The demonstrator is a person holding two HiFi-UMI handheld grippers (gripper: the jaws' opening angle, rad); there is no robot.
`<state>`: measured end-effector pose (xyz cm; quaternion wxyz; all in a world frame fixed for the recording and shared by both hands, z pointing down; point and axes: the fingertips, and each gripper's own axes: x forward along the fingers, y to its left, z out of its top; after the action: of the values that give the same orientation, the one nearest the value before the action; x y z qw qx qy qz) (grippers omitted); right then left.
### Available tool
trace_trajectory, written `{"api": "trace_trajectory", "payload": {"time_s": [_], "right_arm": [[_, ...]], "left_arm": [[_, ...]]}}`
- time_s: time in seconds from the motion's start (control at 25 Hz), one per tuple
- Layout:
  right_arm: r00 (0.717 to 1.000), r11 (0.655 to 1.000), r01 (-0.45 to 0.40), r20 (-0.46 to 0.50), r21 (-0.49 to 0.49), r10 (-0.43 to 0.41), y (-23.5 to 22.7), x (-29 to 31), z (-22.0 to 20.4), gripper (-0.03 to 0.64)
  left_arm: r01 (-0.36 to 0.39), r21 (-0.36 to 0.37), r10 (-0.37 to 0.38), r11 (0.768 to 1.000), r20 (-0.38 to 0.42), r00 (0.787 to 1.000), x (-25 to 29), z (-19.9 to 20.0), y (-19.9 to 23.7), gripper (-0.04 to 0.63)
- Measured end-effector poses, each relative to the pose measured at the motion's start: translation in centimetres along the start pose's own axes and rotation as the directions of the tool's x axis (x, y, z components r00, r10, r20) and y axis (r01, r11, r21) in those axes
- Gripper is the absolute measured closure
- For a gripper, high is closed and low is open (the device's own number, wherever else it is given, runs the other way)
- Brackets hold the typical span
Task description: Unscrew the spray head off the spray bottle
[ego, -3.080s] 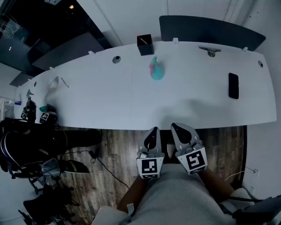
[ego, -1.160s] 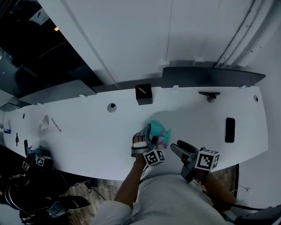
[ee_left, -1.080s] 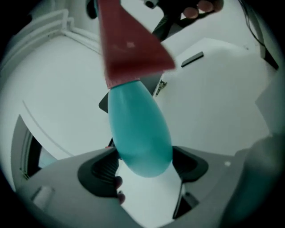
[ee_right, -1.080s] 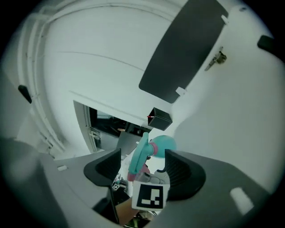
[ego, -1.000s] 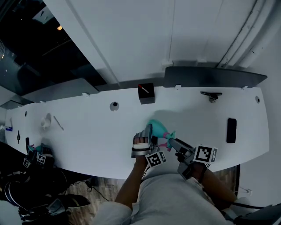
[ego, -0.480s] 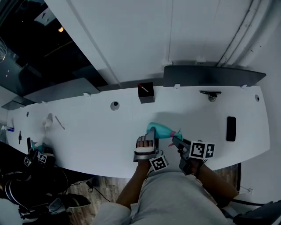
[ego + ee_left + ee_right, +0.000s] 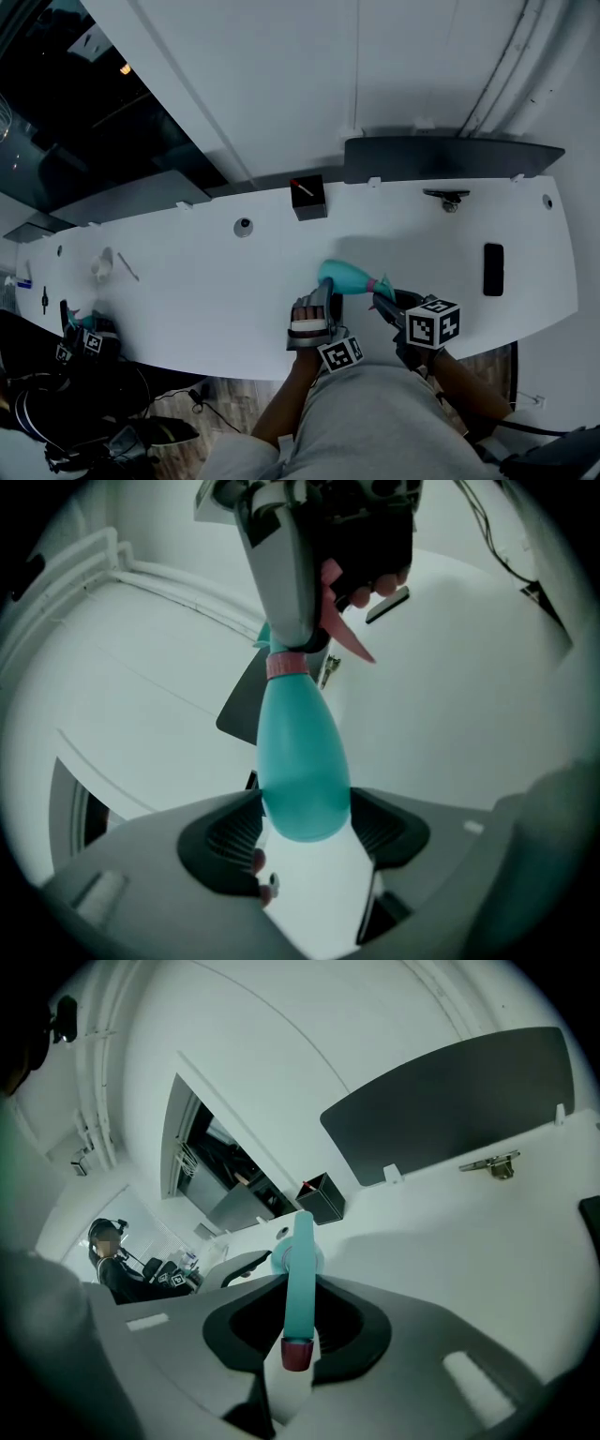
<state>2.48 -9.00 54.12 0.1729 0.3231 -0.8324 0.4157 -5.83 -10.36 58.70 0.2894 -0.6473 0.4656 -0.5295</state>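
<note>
Compared with about a second back, the right gripper point(image 7: 384, 302) has been brought in from beside the bottle and put onto the spray head point(image 7: 379, 285). The spray bottle point(image 7: 347, 277) has been tipped over, so it's now lying roughly sideways between the two grippers. A few seconds back it was standing further out on the table point(image 7: 187, 281), close to the black box point(image 7: 307, 198), with both grippers held down off the table.

Right now the teal bottle is over the near part of the table. The black box is at its 11 o'clock and a dark phone point(image 7: 493, 269) is well apart at 3 o'clock. In the head view the fat base end is turned toward 9 o'clock and the head end toward 3 o'clock. Whether the bottle is touching the table can't be told.

The base is taken by the left gripper point(image 7: 325, 296). Its fingers point(image 7: 220, 832) are closing, and the pads are already laid against both sides of the base. In the left gripper view the pink collar point(image 7: 286, 665) is seen at 12 o'clock from the base, with the pink trigger point(image 7: 345, 639) just past it.

The right gripper's fingers point(image 7: 352, 1330) are closing too. They're clamped on the spray head, with the red nozzle tip point(image 7: 298, 1354) poking out between them.
</note>
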Motion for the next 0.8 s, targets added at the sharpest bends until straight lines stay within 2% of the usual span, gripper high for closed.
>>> {"api": "trace_trajectory", "payload": {"time_s": [0.04,0.12,0.2,0.24,0.44,0.56,0.8], "right_arm": [[1.0,1.0,-0.003,-0.006,-0.012,0.003,0.2,0.0,-0.1,0.554],[1.0,0.999,-0.009,-0.026,-0.05,0.007,0.6,0.1,-0.2,0.554],[0.999,0.996,-0.022,-0.051,-0.089,0.018,1.0,0.2,-0.5,0.554],[0.998,0.994,-0.034,-0.063,-0.108,0.027,1.3,0.3,-0.7,0.554],[0.989,0.981,-0.109,-0.113,-0.159,0.091,2.5,0.3,-0.9,0.554],[0.986,0.973,-0.119,-0.135,-0.197,0.093,2.2,0.1,-1.0,0.554],[0.982,0.934,-0.132,-0.172,-0.333,0.078,2.1,-0.5,-0.9,0.549]], "left_arm": [[-0.018,0.023,0.018,1.0,0.008,1.0,0.0,0.0,0.1,0.3],[-0.043,0.069,0.041,0.997,0.029,0.999,0.0,0.2,0.2,0.231],[-0.047,0.092,0.044,0.995,0.04,0.998,0.3,0.2,0.0,0.168],[-0.044,0.099,0.041,0.994,0.039,0.998,0.5,0.1,-0.1,0.161],[-0.005,0.107,0.0,0.994,0.048,0.999,0.9,0.0,-0.5,0.153],[0.019,0.099,-0.025,0.995,0.062,0.998,0.5,0.2,-0.8,0.164],[0.075,0.021,-0.077,0.997,0.108,0.991,-0.1,1.1,-0.9,0.189]]}}
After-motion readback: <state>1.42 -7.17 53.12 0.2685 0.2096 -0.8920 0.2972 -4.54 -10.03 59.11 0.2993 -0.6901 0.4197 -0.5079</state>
